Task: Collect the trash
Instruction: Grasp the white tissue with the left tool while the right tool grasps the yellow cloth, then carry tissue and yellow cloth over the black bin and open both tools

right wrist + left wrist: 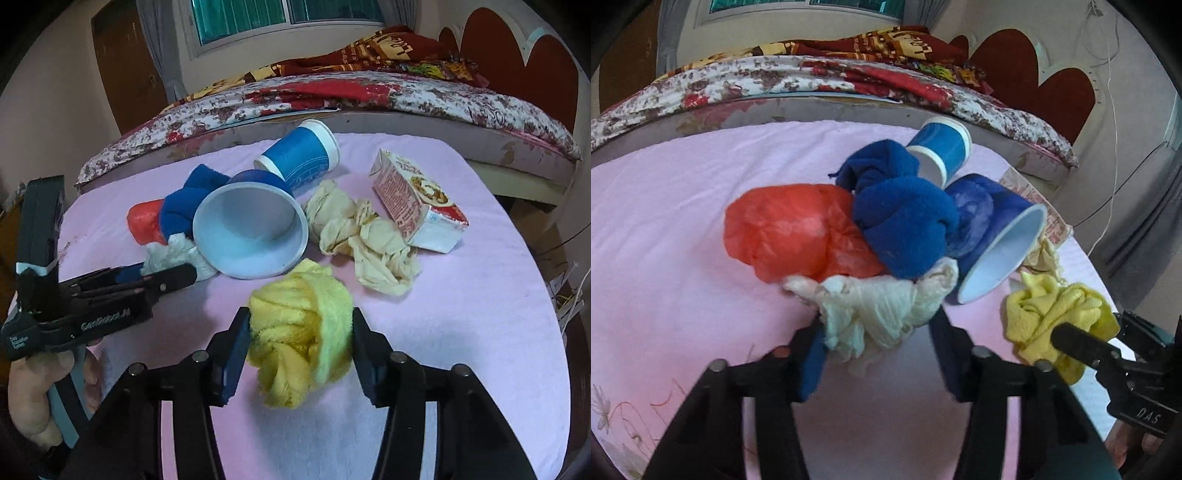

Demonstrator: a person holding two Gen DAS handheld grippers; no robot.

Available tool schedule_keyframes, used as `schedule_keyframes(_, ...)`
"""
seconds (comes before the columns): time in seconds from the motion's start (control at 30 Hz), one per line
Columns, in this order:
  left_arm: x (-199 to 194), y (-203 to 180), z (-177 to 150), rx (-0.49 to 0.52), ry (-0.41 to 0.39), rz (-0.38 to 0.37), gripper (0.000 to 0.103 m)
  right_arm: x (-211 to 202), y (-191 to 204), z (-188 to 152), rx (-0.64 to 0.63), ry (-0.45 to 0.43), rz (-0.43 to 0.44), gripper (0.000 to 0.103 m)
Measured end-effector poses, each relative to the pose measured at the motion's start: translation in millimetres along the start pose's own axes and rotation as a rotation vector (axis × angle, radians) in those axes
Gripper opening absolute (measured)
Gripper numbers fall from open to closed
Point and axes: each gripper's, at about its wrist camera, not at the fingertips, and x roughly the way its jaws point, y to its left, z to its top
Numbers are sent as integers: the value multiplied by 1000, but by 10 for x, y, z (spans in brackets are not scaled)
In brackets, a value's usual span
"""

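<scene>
On the pink-covered table (665, 229) my left gripper (877, 326) is shut on a crumpled white wad (882, 306), with a pad on each side of it. The same wad (166, 254) and the left gripper (177, 277) appear at the left of the right wrist view. My right gripper (301, 332) is shut on a knotted yellow cloth ball (299, 343). In the left wrist view this ball (1052, 314) sits at the right in the right gripper (1097, 328). A hand (33, 398) holds the left gripper's handle.
Just beyond the wad lie a red plastic bag (790, 229), a blue cloth (901, 218), a dark blue cup (251, 229) on its side and a light blue cup (299, 155). Crumpled cream paper (358, 236) and a carton (413, 199) lie to the right. A bed (369, 92) stands behind.
</scene>
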Motion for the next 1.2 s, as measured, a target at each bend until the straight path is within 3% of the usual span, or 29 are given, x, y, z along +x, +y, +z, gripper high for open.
schedule_keyframes(0.1,-52,-18,-33,0,-7,-9,43,-70,22,-29,-11,-12,5,34)
schedule_keyframes(0.17,-126,-25,-82,-2,-20,-13,42,-125,40,-51,-18,-20,1,32)
schedule_keyframes(0.53,-664,-303,-325,61,-108,-15,42,-798,-99,-244,11,-138,-27,31)
schedule_keyframes(0.83,-992,-1013,-450,178,-182,-111,42,-1619,-389,-552,32,-241,-95,31)
schedule_keyframes(1.2,-1060,-1946,-727,317,-160,-256,42,-2572,-892,-1111,76,-313,-217,32)
